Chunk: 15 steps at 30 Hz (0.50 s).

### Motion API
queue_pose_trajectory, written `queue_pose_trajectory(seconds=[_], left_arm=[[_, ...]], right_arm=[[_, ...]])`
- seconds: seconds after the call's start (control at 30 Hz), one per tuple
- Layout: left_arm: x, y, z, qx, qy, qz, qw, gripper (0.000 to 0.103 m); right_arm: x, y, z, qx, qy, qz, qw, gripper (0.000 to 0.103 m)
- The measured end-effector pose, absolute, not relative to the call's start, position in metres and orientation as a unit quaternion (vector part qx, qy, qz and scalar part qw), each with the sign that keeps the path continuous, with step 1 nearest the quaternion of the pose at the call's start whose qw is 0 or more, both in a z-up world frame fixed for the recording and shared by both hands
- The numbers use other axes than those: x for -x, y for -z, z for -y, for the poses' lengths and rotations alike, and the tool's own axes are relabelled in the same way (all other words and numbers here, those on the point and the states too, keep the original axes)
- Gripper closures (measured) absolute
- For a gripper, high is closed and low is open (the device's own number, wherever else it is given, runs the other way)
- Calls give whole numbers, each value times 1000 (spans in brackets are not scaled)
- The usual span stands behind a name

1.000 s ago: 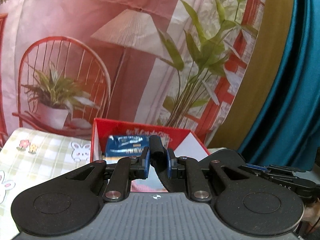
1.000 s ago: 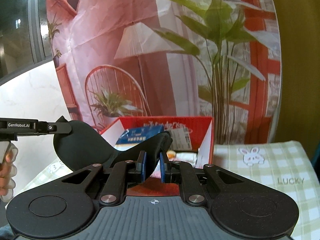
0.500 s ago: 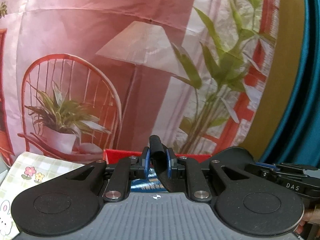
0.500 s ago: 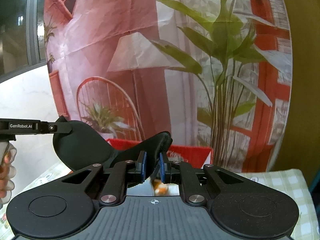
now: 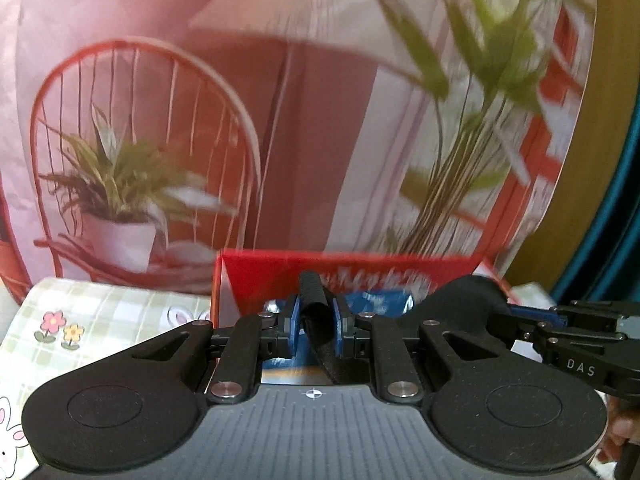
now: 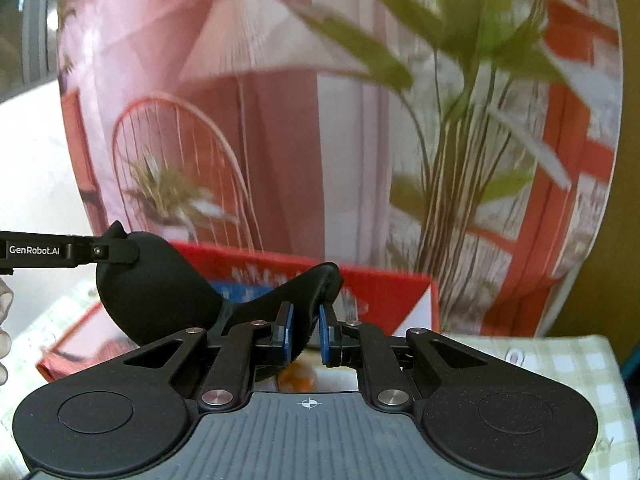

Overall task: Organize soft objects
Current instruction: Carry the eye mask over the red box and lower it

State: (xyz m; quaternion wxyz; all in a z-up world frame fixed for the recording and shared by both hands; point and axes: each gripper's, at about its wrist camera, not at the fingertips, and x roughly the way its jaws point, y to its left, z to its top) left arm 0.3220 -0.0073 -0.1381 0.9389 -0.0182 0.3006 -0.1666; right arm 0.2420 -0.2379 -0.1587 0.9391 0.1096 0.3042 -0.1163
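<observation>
A black padded eye mask (image 6: 160, 292) is held stretched between both grippers above an open red box (image 6: 384, 284). My left gripper (image 5: 314, 316) is shut on the mask's black edge (image 5: 316, 300). My right gripper (image 6: 306, 320) is shut on the mask's other end (image 6: 320, 280). The red box (image 5: 260, 276) holds a blue packet (image 5: 380, 300) and stands just ahead of both grippers. The left gripper also shows at the left of the right wrist view (image 6: 100, 250).
A green checked cloth with rabbit and flower prints (image 5: 100, 312) covers the table around the box. A printed backdrop of a chair, lamp and plants (image 5: 280, 100) hangs behind. A teal curtain (image 5: 624, 200) is at the far right.
Both grippers tilted up and then back down, so the red box dropped out of sight and has returned into view. The mask stays held between them.
</observation>
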Motion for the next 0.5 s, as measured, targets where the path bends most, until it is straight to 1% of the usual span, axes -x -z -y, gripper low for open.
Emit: queue_pose_trajectory(seconds=[0.2,0.5], left_arm=[[-330,161,7,-6,160,-331,930,85],[-334,170,7,-25,151,-351,924,85]], right_arm=[[-248,189,233,-108,117,-349,923,92],[-250,197,233,-105,123,-367,916,92]])
